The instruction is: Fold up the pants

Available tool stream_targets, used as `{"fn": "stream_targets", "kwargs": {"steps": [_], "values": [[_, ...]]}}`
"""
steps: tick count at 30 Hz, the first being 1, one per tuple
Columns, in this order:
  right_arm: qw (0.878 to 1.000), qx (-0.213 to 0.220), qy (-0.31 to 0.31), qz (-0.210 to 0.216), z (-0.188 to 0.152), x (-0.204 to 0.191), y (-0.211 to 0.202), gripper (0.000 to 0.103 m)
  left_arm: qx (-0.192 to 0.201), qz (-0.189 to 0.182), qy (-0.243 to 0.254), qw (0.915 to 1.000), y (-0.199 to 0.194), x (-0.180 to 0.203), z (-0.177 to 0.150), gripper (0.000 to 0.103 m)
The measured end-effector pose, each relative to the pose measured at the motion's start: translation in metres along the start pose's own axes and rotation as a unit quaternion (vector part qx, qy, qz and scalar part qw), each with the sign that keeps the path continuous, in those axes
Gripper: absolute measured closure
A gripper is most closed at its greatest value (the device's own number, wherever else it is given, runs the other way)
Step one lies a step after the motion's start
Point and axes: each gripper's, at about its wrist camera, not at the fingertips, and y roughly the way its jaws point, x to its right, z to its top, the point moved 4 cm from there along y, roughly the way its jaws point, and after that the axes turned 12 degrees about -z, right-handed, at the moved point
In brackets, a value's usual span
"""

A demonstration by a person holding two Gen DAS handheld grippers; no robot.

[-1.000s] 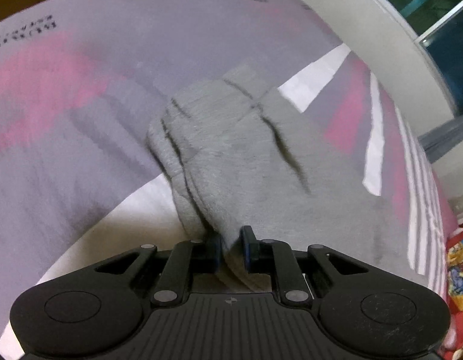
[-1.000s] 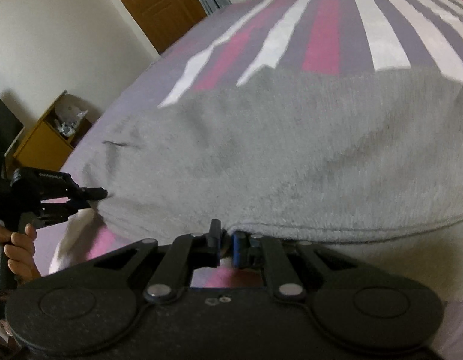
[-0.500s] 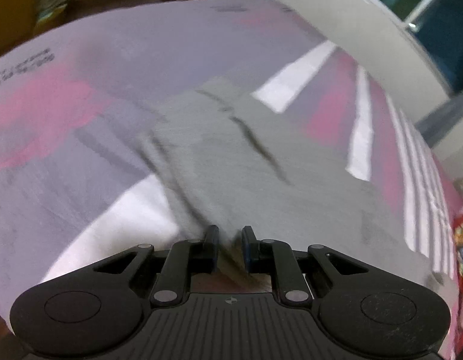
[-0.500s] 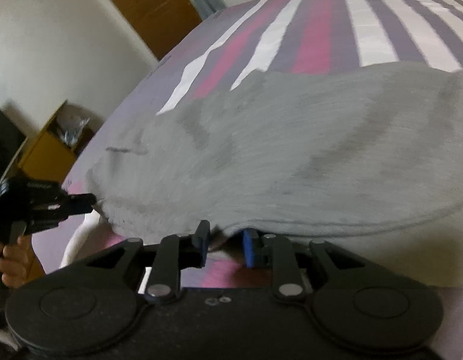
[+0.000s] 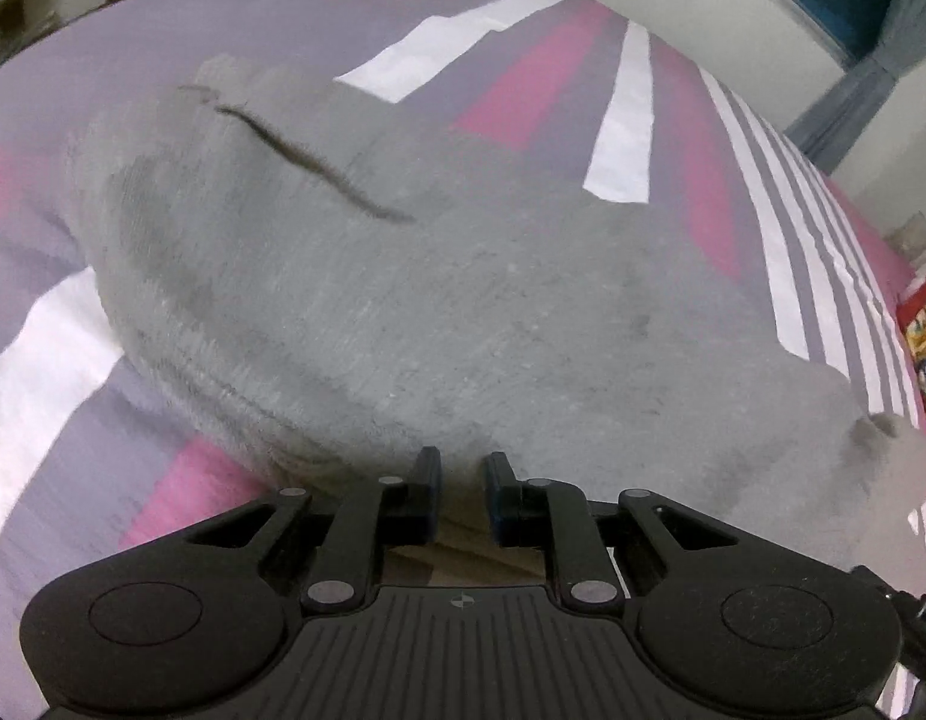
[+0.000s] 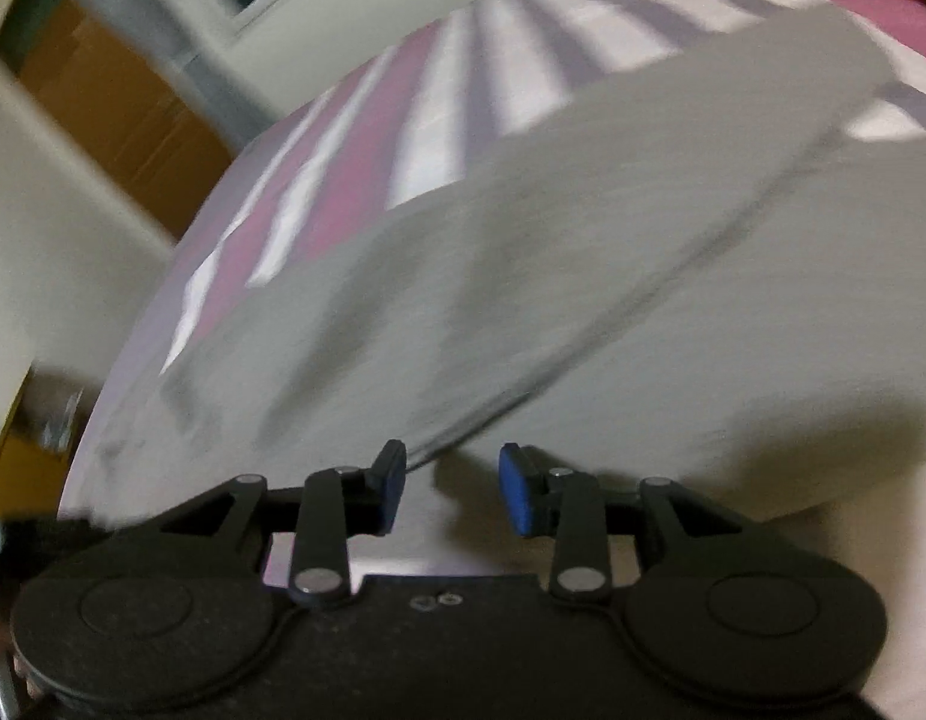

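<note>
Grey pants lie spread across a striped bed as two handheld grippers work at their near edge.

The bed [image 5: 637, 96], covered in purple, pink and white stripes, carries the grey pants [image 5: 439, 312] flat across its middle, a dark drawstring [image 5: 307, 162] trailing over the cloth. At the pants' near hem, the left gripper [image 5: 461, 477] stands with its fingers slightly apart, fabric lying between them. The right gripper [image 6: 453, 483] is spread wide just short of the blurred hem, gripping nothing.
</note>
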Motion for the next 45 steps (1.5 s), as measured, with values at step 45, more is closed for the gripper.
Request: {"fn": "stream_targets", "kwargs": {"steps": [45], "values": [[0.989,0.102,0.070,-0.079,0.028,0.114,-0.038,0.071,-0.016,0.019,0.113,0.9932,0.015,0.067,-0.022,0.086]]}}
